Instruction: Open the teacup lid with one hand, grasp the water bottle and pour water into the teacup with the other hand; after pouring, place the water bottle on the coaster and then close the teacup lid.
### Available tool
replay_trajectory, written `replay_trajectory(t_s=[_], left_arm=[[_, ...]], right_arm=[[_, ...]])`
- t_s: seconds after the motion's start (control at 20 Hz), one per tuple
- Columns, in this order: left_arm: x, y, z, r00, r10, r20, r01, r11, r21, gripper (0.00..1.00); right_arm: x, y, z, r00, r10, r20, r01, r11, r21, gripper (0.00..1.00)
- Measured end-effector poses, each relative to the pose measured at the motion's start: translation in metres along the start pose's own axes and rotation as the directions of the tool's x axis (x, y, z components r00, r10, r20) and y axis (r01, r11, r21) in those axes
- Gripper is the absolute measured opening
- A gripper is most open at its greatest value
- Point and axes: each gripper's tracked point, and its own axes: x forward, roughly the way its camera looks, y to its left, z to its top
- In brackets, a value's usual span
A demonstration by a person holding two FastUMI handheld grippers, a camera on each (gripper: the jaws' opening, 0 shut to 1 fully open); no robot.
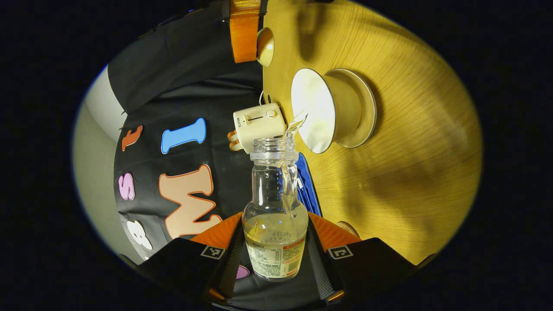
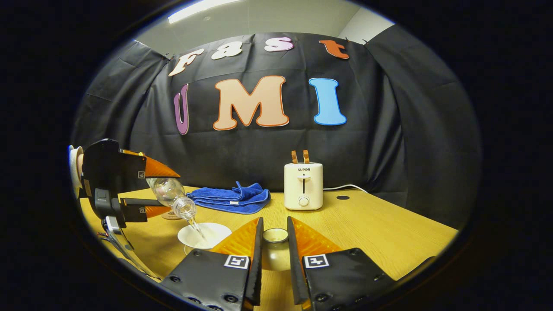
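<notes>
- left gripper view: the left gripper (image 1: 276, 255) has its two fingers pressed against the sides of the water bottle (image 1: 275, 207), gripping it at the labelled lower body.
- the bottle is uncapped and tipped forward (the whole view is rolled, so the table (image 1: 410, 164) stands on its side here); clear water sits in its lower part and a thin stream runs out of the neck.
- the stream falls into the open teacup (image 1: 328, 110), a pale cup on a saucer, just beyond the bottle mouth; the inside looks pale and i cannot tell the water level.
- behind the bottle neck stand a cream toaster (image 1: 259, 125) and a strip of blue cloth (image 1: 306, 185); at the top edge the other gripper's finger shows with the teacup lid (image 1: 265, 46) beside it.
- right gripper view: the right gripper (image 2: 275, 248) has its jaws closed narrowly on the teacup lid (image 2: 275, 248), holding it up above the table (image 2: 389, 233), to the right of the cup.
- at the left the left gripper (image 2: 142, 190) holds the water bottle (image 2: 173, 194) slanted mouth-down, water falling into the teacup (image 2: 205, 236).
- farther back lie the blue cloth (image 2: 233, 198) and the toaster (image 2: 303, 185), with bread slices poking from its slots.
</notes>
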Motion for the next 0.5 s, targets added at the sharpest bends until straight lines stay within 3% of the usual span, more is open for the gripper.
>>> replay_trajectory(t_s=[0.5], left_arm=[[-0.0003, 0.0088, -0.007, 1.0, 0.013, -0.017, -0.012, 0.997, 0.079, 0.7]], right_arm=[[-0.0003, -0.0007, 0.0007, 1.0, 0.001, 0.001, -0.001, 1.0, -0.002, 0.32]])
